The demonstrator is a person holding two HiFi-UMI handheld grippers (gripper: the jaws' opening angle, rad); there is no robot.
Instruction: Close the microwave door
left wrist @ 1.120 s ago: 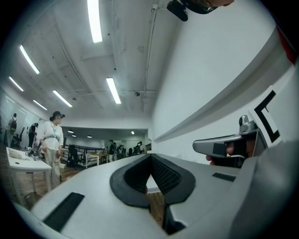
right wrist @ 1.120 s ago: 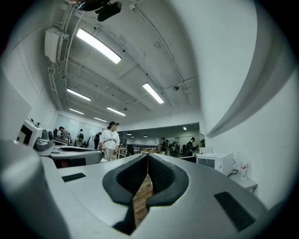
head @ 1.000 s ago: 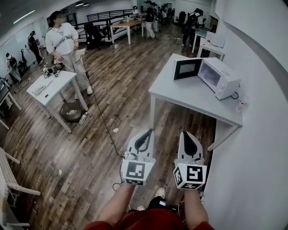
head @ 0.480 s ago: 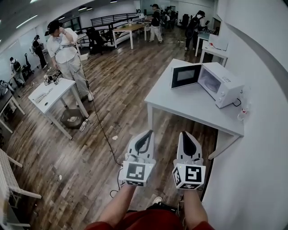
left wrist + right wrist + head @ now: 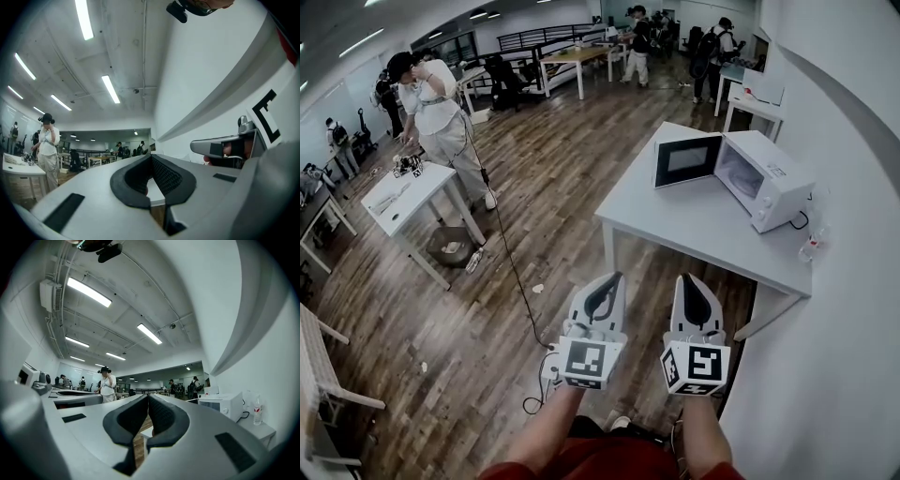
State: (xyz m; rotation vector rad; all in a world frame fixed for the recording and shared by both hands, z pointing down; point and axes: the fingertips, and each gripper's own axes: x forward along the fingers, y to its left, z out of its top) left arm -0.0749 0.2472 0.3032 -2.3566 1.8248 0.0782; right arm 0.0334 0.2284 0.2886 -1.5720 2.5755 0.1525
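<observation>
A white microwave (image 5: 769, 178) stands on a pale table (image 5: 675, 220) by the right wall. Its door (image 5: 686, 161) hangs open, swung out to the left. My left gripper (image 5: 605, 284) and right gripper (image 5: 689, 281) are held side by side over the wooden floor, short of the table's near edge and well apart from the microwave. Both are shut with nothing between the pads. The microwave (image 5: 220, 405) shows small at the right of the right gripper view, past the shut right gripper (image 5: 148, 397). The left gripper (image 5: 151, 157) is equally shut and empty in its own view.
A small bottle (image 5: 809, 246) stands on the table near the wall. A black cable (image 5: 511, 253) runs across the floor to my left. A person (image 5: 431, 103) stands at a small white table (image 5: 403, 192) far left. The white wall (image 5: 844, 309) runs close on my right.
The microwave table has come nearer in the head view as I walk toward it. Both grippers keep their side-by-side pose and stay shut. The person at the left table has shifted.
</observation>
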